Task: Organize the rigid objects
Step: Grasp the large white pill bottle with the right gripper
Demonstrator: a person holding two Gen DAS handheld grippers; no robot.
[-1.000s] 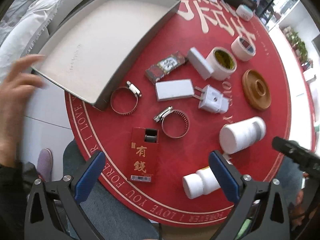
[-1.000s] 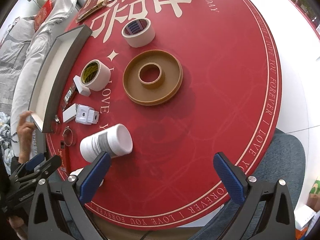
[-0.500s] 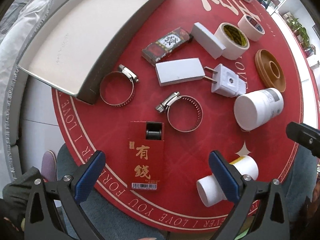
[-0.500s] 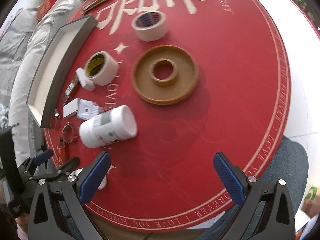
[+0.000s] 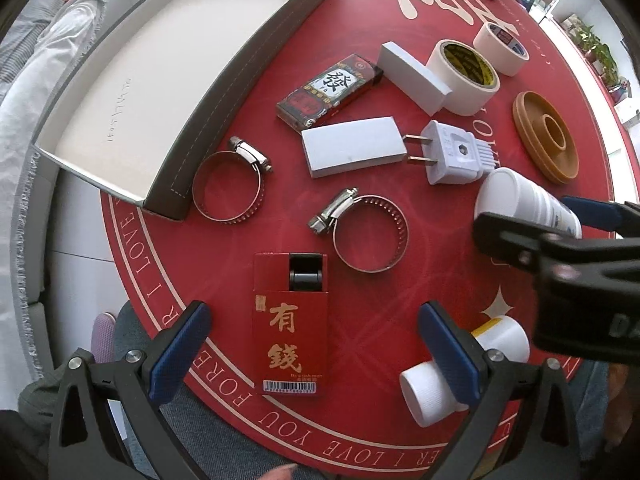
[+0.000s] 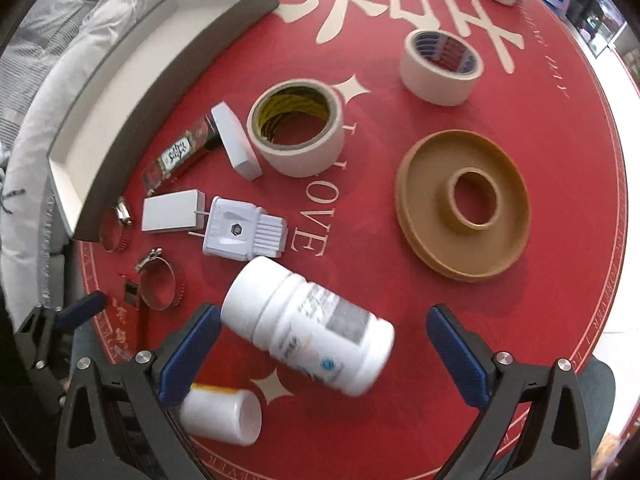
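**Surroundings: round red tabletop, bright daylight**

Round tabletop (image 5: pixel 400 288) covered in red cloth with cream lettering along the rim and big cream characters at the far side. White surface under and around the cloth. Left of it: pale quilted bedding or sofa cushions (image 5: pixel 36 68), striped grey fabric further out. Far right corner: potted plants (image 5: pixel 596 44) on a white ledge, strong window light behind them. Floor not clearly visible. Lighting even, soft shadows.
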